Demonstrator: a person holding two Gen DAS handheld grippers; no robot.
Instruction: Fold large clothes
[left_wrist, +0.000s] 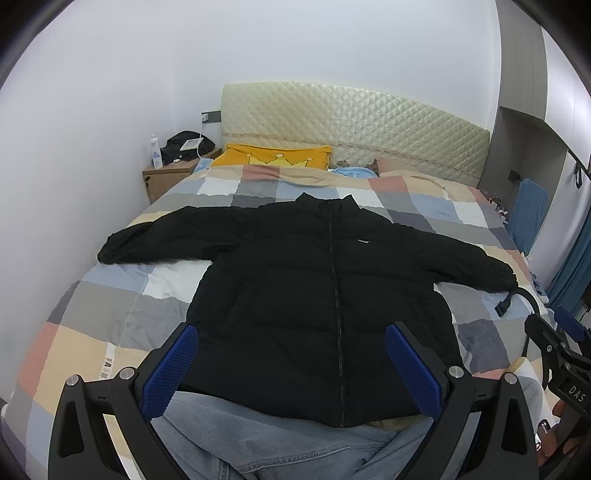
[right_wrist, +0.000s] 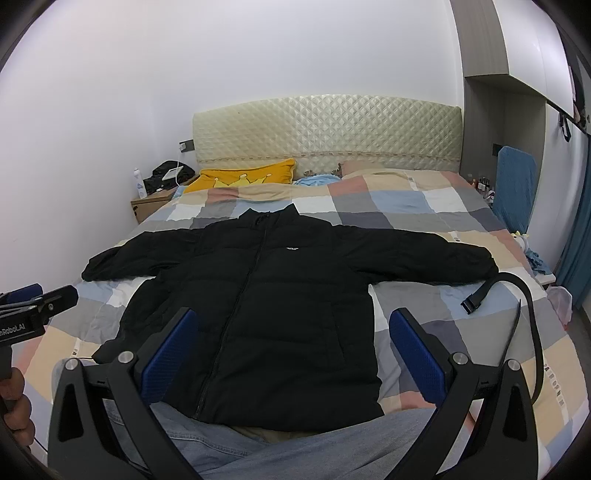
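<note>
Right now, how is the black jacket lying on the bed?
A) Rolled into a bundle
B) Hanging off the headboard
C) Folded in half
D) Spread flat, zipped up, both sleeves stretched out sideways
D: the black jacket lies flat on the checked quilt, zip closed, with a sleeve reaching out to each side.

One black jacket (left_wrist: 306, 295) – one yellow pillow (left_wrist: 275, 157) – one belt (right_wrist: 517, 314) – one bottle (left_wrist: 157, 152) – two grippers.
</note>
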